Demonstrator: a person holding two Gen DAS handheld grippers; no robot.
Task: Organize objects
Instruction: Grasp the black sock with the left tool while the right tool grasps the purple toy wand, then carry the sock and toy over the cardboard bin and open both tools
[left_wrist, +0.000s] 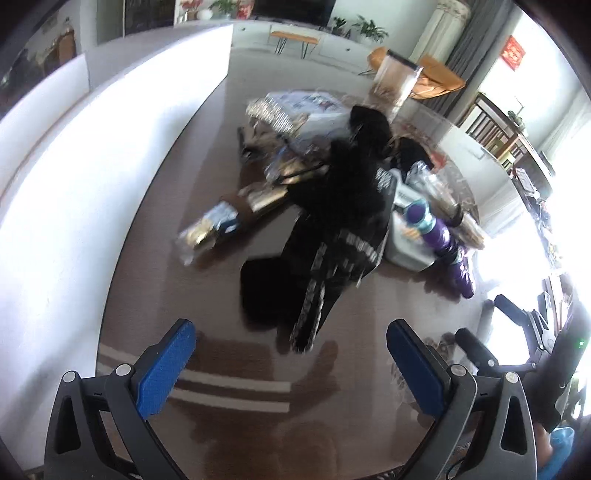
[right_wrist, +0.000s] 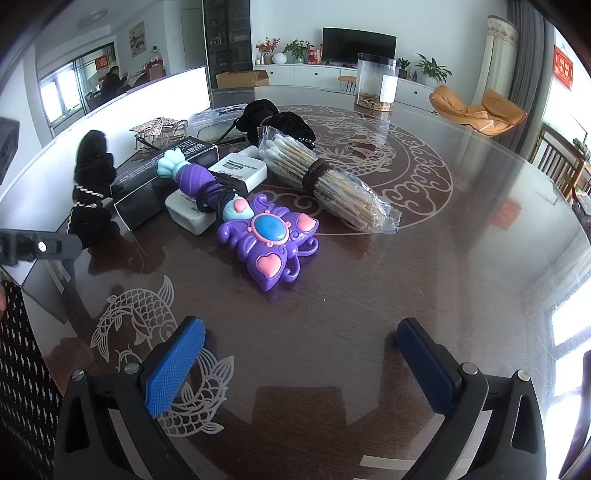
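Purple plastic toy wand (right_wrist: 258, 229) lies mid-table, its handle propped on a white box (right_wrist: 207, 192) with black cords (right_wrist: 218, 194) looped around it. Right gripper (right_wrist: 301, 363) and left gripper (left_wrist: 291, 363) both gape wide, empty. Lifting the wand could drag cords, tipping the cotton-swab bundle (right_wrist: 325, 181) just right.

The right gripper (right_wrist: 299, 363) hangs over the dark glass table (right_wrist: 461, 266) with its blue pads (right_wrist: 175, 365) wide apart and nothing between them. Ahead of it lies a purple toy wand (right_wrist: 258, 236), whose handle rests on a white box (right_wrist: 218, 184) next to a black box (right_wrist: 162, 177). Just right of them is a bag of cotton swabs (right_wrist: 325, 181) bound with a brown band, and a clear jar (right_wrist: 376, 83) stands far behind.
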